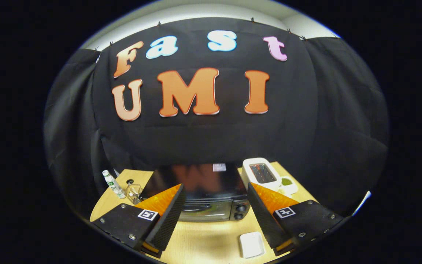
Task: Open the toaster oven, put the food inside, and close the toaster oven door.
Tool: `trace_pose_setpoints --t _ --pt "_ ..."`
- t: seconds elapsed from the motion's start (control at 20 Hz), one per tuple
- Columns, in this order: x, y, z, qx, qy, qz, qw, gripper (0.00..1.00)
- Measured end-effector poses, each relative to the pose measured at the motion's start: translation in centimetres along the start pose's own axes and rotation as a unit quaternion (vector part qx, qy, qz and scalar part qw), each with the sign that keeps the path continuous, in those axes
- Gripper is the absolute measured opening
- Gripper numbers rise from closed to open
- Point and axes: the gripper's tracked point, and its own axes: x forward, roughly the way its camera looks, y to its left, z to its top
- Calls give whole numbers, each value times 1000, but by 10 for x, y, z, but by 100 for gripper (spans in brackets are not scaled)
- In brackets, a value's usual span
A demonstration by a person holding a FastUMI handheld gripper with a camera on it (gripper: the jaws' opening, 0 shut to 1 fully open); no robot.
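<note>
A black toaster oven (200, 190) stands on the wooden table (203, 238), its glossy top toward me and its door shut; two knobs (241, 211) sit at its front right. My gripper (214, 207) hovers above and in front of it, open, with nothing between the fingers. The oven's front shows in the gap between the fingers. A small white dish (288, 184) with something green on it lies to the right of the oven, beyond the right finger.
A white two-slot toaster (261, 174) stands right of the oven. A white bottle (113, 184) and a clear glass (134, 193) stand at the left. A flat white block (251, 244) lies on the table in front, near the right finger.
</note>
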Motion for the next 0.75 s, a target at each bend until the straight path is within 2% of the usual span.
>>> trace_pose_setpoints --t 0.3,0.5,0.75 --pt "-75 -70 77 3 -76 -48 996 99" --pt "-112 -113 93 11 -96 -60 993 99" --pt "-136 -162 96 19 -101 -67 992 99"
